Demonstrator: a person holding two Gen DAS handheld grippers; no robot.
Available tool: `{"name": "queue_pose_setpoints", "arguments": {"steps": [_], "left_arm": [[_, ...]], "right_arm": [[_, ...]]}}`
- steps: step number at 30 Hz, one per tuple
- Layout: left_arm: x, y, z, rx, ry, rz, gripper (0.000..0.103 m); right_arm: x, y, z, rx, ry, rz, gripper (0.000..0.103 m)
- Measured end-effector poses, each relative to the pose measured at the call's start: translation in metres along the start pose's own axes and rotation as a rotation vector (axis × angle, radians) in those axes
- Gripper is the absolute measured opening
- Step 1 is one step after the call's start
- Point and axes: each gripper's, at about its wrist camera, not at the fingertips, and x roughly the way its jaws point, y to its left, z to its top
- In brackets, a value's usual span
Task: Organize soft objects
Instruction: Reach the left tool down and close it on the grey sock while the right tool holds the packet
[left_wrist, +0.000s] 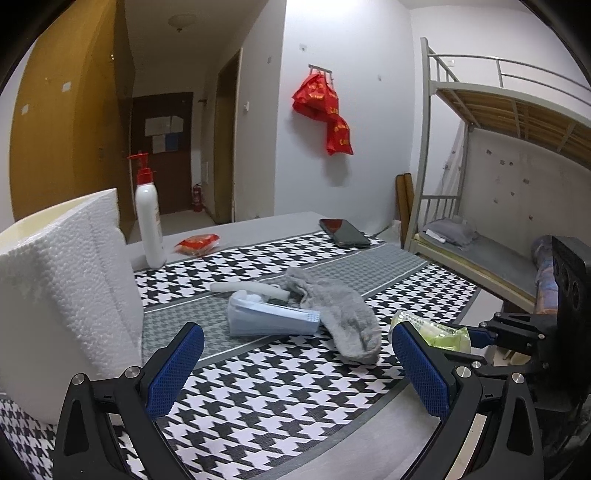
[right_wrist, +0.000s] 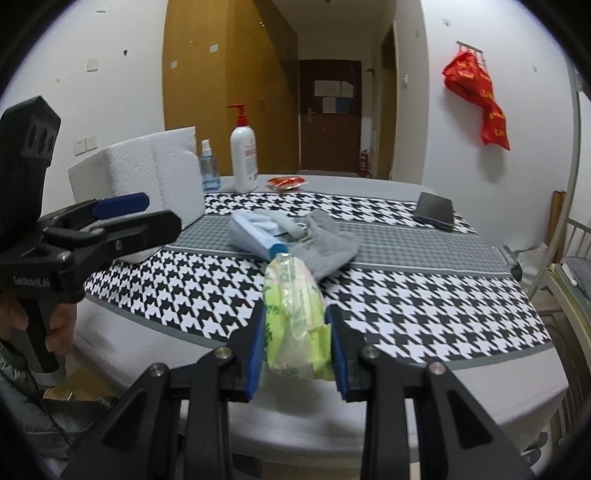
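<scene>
**Soft items on houndstooth cloth**

Right gripper (right_wrist: 297, 332): blue pads clamped on a green tissue packet (right_wrist: 295, 314), held between the fingers above the houndstooth cloth (right_wrist: 406, 295), near edge.
Left gripper (left_wrist: 297, 362): fingers spread wide, nothing between them.
Grey sock (left_wrist: 343, 314): mid-cloth, overlapping the blue face-mask pack (left_wrist: 269, 317).
White foam box (left_wrist: 62, 288): cloth's left end.

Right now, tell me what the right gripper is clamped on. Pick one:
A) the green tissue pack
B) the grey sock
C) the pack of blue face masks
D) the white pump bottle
A: in the right wrist view the right gripper has its blue pads pressed against both sides of the green tissue pack, while the grey sock, the mask pack and the pump bottle sit untouched on the table beyond.
</scene>
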Motion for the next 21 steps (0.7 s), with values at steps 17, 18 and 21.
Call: {"name": "queue_pose_setpoints", "arguments": {"steps": [17, 18, 21], "left_arm": [[0.029, -0.04, 0.013, 0.064, 0.041, -0.083, 0.102], [0.034, -0.043, 0.013, 0.069, 0.052, -0.088, 0.102], [0.042, -0.05, 0.015, 0.086, 0.07, -0.093, 0.102]], "right_arm": [[-0.017, -0.04, -0.009, 0.127, -0.001, -0.095, 0.036], [-0.018, -0.041, -0.01, 0.131, -0.001, -0.099, 0.036], [-0.021, -0.046, -0.012, 0.144, -0.003, -0.111, 0.036]]}}
